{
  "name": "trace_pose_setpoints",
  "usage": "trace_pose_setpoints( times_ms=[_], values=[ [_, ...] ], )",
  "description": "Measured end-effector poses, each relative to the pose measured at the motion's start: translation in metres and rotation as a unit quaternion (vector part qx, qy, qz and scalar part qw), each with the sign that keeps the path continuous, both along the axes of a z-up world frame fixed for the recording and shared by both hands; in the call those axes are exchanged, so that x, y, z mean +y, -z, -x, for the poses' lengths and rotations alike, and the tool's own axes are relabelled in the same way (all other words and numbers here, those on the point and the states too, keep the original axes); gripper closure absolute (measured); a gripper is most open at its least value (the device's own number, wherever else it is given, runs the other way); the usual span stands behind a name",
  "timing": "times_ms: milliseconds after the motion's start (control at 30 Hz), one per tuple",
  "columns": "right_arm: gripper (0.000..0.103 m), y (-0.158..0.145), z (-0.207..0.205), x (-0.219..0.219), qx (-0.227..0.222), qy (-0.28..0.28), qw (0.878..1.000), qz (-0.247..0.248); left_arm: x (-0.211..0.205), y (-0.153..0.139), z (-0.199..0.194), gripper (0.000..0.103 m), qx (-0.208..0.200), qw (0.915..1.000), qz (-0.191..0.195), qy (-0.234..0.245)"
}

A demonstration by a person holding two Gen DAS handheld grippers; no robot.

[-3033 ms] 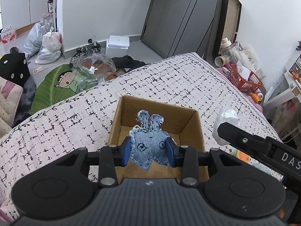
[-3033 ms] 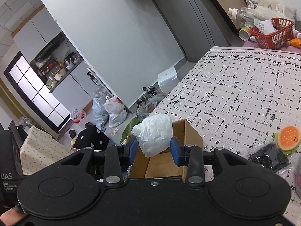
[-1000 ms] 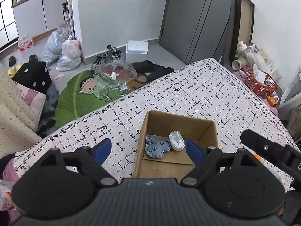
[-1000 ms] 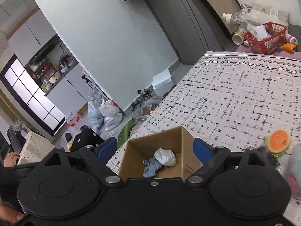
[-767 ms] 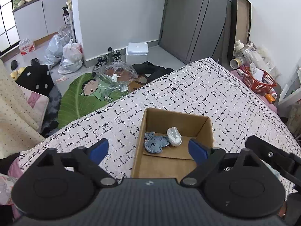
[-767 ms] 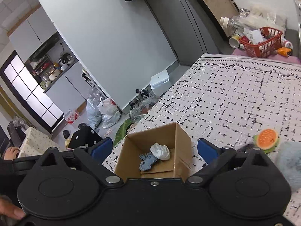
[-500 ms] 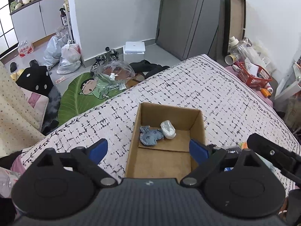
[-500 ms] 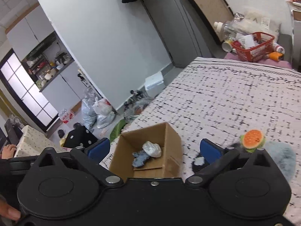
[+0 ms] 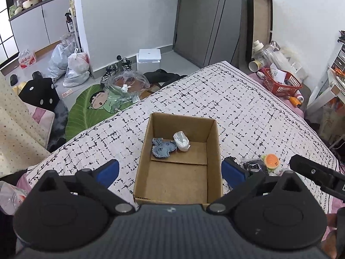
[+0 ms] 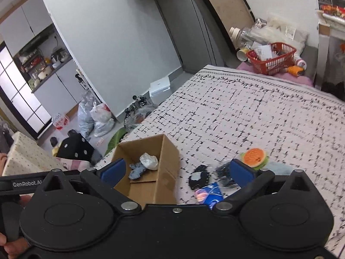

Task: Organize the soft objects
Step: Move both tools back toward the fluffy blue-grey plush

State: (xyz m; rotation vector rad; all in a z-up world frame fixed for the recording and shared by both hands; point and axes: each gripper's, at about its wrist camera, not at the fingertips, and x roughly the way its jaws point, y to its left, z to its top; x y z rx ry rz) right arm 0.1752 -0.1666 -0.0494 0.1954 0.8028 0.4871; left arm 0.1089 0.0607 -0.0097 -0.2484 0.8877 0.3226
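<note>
Both tongs, left (image 9: 170,170) and right (image 10: 175,171), gaped empty above the bed (image 9: 248,116), the left's jaws opening, since denim toy (image 9: 162,147) and white bundle (image 9: 181,141) lay boxed (image 9: 212,142).

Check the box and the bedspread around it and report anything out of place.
Only the denim toy and white bundle lie in the cardboard box. The orange burger plush, a black mesh piece and a blue packet lie loose on the bedspread beside it.
</note>
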Motion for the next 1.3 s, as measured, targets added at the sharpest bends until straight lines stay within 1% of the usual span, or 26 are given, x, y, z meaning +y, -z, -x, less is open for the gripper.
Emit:
trace_pose_setpoints(
  times_ms=[100, 300, 467, 600, 667, 800, 900, 1000, 1067, 1233, 1300],
  values=[
    [0.0, -0.003, 0.001, -0.007, -0.006, 0.005, 1.0, 0.003, -0.005, -0.002, 0.004, 0.0, -0.004, 1.0, 0.003, 0.005],
    [0.0, 0.0, -0.004, -0.03, 0.012, 0.026, 1.0, 0.002, -0.019, -0.001, 0.006, 0.0, -0.013, 0.9998, 0.007, 0.016],
    [0.0, 0.004, -0.004, -0.056, 0.022, 0.055, 0.998, 0.007, -0.034, 0.003, 0.003, 0.0, -0.02, 0.9993, 0.013, 0.03],
    [0.0, 0.014, -0.01, -0.08, 0.052, 0.091, 0.994, -0.015, -0.045, 0.006, 0.0, 0.0, -0.038, 0.9985, 0.02, 0.035],
    [0.0, 0.018, -0.014, -0.091, 0.063, 0.105, 0.992, -0.023, -0.05, 0.008, -0.004, 0.0, -0.038, 0.9976, 0.035, 0.047],
    [0.0, 0.027, -0.017, -0.108, 0.077, 0.137, 0.987, -0.023, -0.065, 0.015, -0.013, 0.0, -0.027, 0.9966, 0.046, 0.062],
    [0.0, 0.035, -0.018, -0.119, 0.087, 0.16, 0.983, -0.023, -0.075, 0.025, -0.021, 0.0, -0.014, 0.9945, 0.07, 0.077],
    [0.0, 0.039, -0.017, -0.129, 0.092, 0.192, 0.977, -0.021, -0.088, 0.032, -0.028, 0.0, -0.006, 0.9935, 0.068, 0.091],
    [0.0, 0.044, -0.015, -0.136, 0.099, 0.207, 0.973, -0.031, -0.097, 0.037, -0.034, 0.0, -0.001, 0.9927, 0.07, 0.098],
    [0.0, 0.062, -0.019, -0.149, 0.138, 0.237, 0.96, -0.059, -0.113, 0.054, -0.048, 0.0, 0.025, 0.9901, 0.089, 0.106],
    [0.0, 0.066, -0.02, -0.152, 0.147, 0.246, 0.956, -0.067, -0.119, 0.061, -0.053, 0.0, 0.029, 0.9899, 0.087, 0.108]
  ],
)
